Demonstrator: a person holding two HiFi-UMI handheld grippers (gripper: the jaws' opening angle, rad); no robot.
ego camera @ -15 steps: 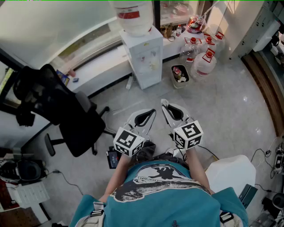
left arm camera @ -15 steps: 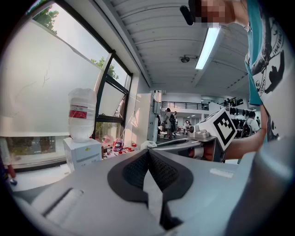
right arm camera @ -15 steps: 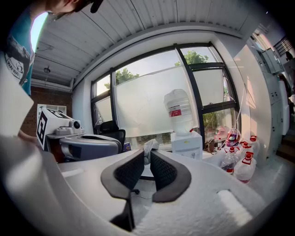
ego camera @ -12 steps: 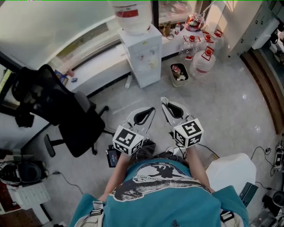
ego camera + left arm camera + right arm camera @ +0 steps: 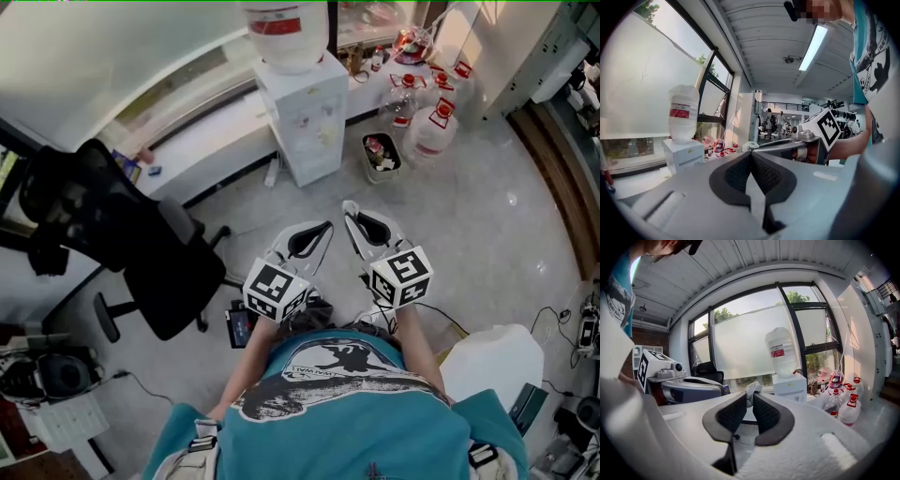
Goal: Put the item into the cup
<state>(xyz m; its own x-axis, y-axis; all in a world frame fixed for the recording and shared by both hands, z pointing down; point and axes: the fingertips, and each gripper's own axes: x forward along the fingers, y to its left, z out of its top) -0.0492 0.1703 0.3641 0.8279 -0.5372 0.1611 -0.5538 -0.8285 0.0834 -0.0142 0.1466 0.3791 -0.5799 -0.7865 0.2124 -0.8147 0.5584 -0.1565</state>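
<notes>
- Risk: no cup shows in any view, and both claws are over bare floor [image 5: 469, 234], so letting go here would likely drop the item [image 5: 753, 388] there.
- Risk: the right claw [image 5: 349, 208] grips the item by its tips only; a swing could shake it loose.
- The left claw [image 5: 751, 155] is closed, empty.
- The item looks white, crumpled and tissue-like, poking past the right claw's tips.

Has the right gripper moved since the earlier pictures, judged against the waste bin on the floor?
Yes, slightly: the right gripper, its tongs shut on a white wad, has shifted forward, toward the waste bin.
</notes>
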